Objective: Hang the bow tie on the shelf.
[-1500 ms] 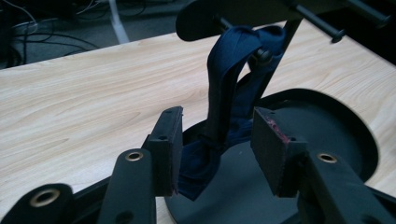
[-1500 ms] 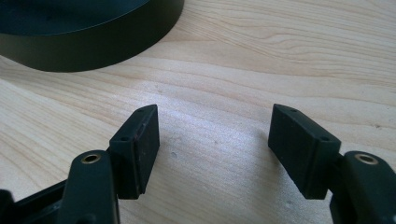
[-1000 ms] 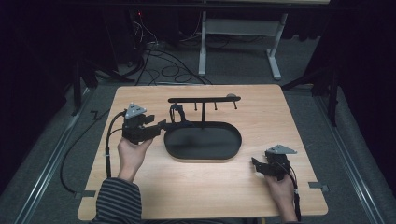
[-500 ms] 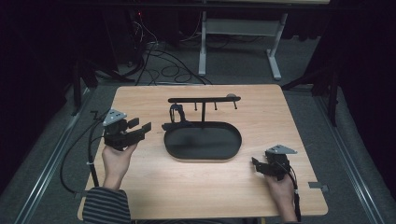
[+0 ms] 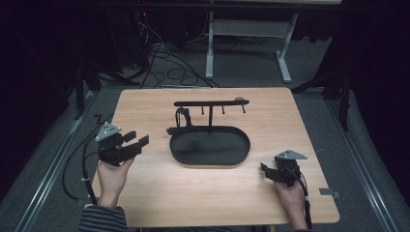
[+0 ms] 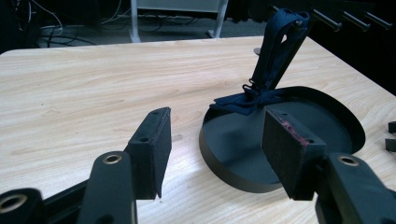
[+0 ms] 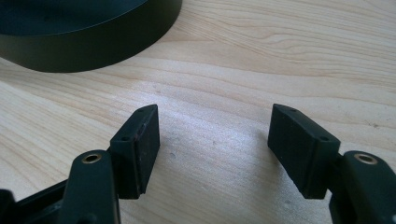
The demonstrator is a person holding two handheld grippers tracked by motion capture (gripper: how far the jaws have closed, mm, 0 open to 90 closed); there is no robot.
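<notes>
Up on the wooden table (image 5: 145, 101), the left gripper (image 5: 137, 141) hangs off to the left of the black oval tray (image 5: 211, 163), well apart from it, with nothing between its pads; its jaws have just been opening and stand wide. Seen along those jaws in the left gripper view, bare wood lies ahead, then the near rim of the tray. A dark blue strap (image 6: 279, 51) hangs from the black peg rack (image 5: 211, 103) at the tray's far edge, and its lower end lies bunched where the rim meets the tray floor. The rack's thin post rises from the tray behind it, with more pegs sticking out along the bar. The right gripper (image 5: 264, 169) sits low near the table's front right, just off the tray's right end, jaws spread and empty, over plain wood. Beyond the table, cables (image 5: 164, 58) trail across grey carpet past a white desk frame (image 5: 211, 43)
</notes>
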